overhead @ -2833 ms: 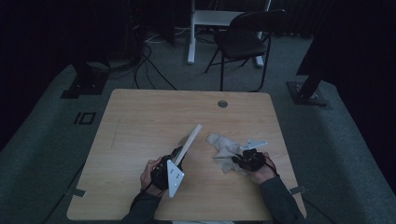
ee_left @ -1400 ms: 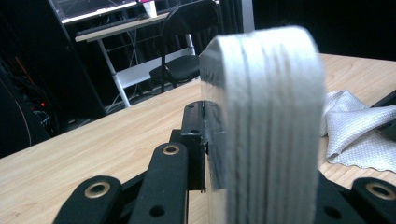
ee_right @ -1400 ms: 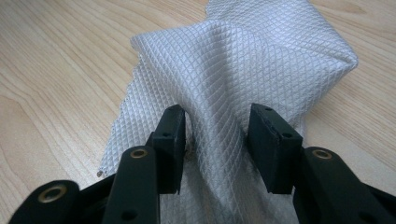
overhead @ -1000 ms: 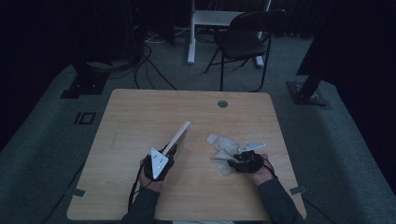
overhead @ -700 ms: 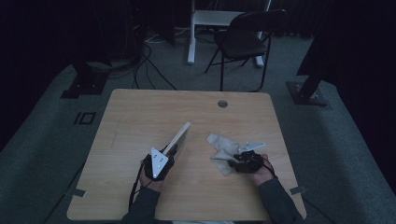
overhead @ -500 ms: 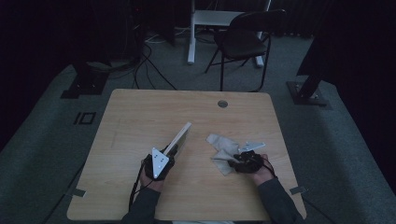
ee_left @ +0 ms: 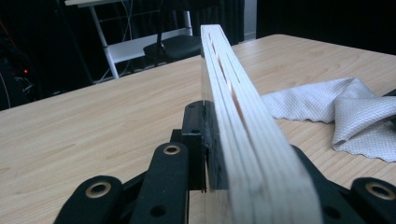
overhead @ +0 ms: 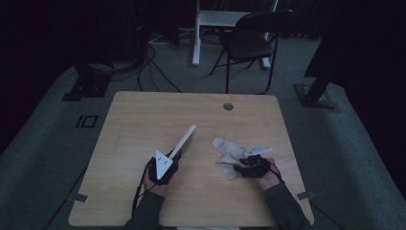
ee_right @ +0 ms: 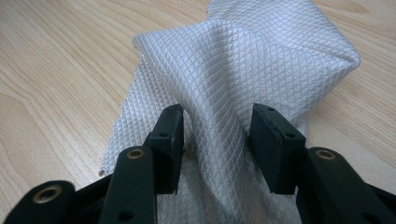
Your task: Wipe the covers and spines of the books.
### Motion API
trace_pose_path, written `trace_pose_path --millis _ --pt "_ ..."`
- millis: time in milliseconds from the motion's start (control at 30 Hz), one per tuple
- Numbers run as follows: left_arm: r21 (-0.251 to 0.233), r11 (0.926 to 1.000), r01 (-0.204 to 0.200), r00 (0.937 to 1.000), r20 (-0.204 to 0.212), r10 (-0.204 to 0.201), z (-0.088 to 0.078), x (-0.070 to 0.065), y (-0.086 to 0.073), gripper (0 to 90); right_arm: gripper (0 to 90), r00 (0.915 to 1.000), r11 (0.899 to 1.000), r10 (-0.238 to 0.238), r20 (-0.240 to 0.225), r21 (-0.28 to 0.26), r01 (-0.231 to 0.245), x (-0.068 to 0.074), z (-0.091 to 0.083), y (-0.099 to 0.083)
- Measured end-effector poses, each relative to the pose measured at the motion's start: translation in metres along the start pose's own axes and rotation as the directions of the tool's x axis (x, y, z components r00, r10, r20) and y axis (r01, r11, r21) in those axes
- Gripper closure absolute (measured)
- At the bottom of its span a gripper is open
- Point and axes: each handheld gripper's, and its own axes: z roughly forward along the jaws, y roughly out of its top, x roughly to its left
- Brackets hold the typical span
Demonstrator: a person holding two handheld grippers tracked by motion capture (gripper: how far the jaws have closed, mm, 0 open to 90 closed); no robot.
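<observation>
The left tool (overhead: 168, 160) is clamping a plywood board (ee_left: 243, 121) on edge; the right tool (ee_right: 215, 135) is half-open, bunching a white waffle-weave cloth (ee_right: 243, 60) on the worktop (overhead: 143, 120).

White cloth (ee_right: 243, 60) (quilted weave), bunched between tool (ee_right: 215, 128) jaws, wooden table (ee_right: 60, 60)

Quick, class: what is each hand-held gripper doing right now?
Left hand-held gripper: shut on the wooden board, held on edge.
Right hand-held gripper: jaws pressed on a fold of the white cloth.
</observation>
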Motion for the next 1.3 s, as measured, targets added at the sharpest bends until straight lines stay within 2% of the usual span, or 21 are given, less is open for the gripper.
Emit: trace_pose_path --millis 100,133,367,500,533,800,833,867,1067,1133,1300 --pt "0.004 0.9999 0.009 1.0 -0.001 -0.009 0.0 0.001 -0.002 77.4 54.7 1.0 1.0 0.0 0.0 0.0 0.0 0.0 0.0 0.0" --pt "0.017 0.9998 0.003 1.0 -0.001 -0.003 0.0 0.002 -0.004 77.3 54.7 1.0 1.0 0.0 -0.001 -0.001 0.0 0.0 0.0 0.0" --pt "0.01 0.9999 -0.013 0.9999 -0.008 0.013 0.0 0.001 -0.005 75.5 54.6 1.0 1.0 0.003 -0.002 -0.001 -0.003 0.0 -0.001 -0.001" --pt "0.003 1.0 -0.003 0.9999 -0.016 0.003 -0.003 0.004 -0.007 69.3 53.9 1.0 1.0 0.004 -0.005 -0.003 -0.004 -0.001 -0.001 -0.001" --pt "-0.004 1.0 -0.002 0.9998 -0.019 0.002 -0.003 0.004 -0.007 65.4 53.4 1.0 1.0 0.005 -0.008 -0.004 -0.005 -0.001 -0.001 -0.001" --pt "-0.024 0.9996 -0.012 0.9996 -0.025 0.011 -0.007 0.002 -0.005 54.7 51.7 0.9999 1.0 0.003 -0.017 -0.007 -0.004 -0.001 -0.002 -0.002" --pt "-0.029 0.9995 -0.009 0.9997 -0.024 0.008 -0.007 0.003 -0.005 49.8 51.0 0.9998 1.0 0.004 -0.02 -0.009 -0.004 -0.001 -0.002 -0.003" --pt "-0.032 0.9995 -0.007 0.9996 -0.027 0.006 -0.008 0.003 -0.004 49.8 51.0 0.9998 1.0 0.004 -0.02 -0.009 -0.004 -0.001 -0.002 -0.003" --pt "-0.06 0.9982 0.0 0.9996 -0.03 -0.002 -0.011 0.002 -0.002 35.5 50.3 0.9997 1.0 0.003 -0.023 -0.009 -0.003 -0.001 -0.003 -0.003" --pt "-0.07 0.9975 -0.003 0.9991 -0.042 0.0 -0.013 0.001 0.0 32.1 50.2 0.9997 1.0 0.002 -0.023 -0.009 -0.002 -0.001 -0.002 -0.003" --pt "-0.09 0.9958 0.013 0.9994 -0.03 -0.016 -0.017 0.002 0.003 25.5 49.7 0.9997 1.0 -0.001 -0.025 -0.011 0.001 -0.001 -0.002 -0.003"
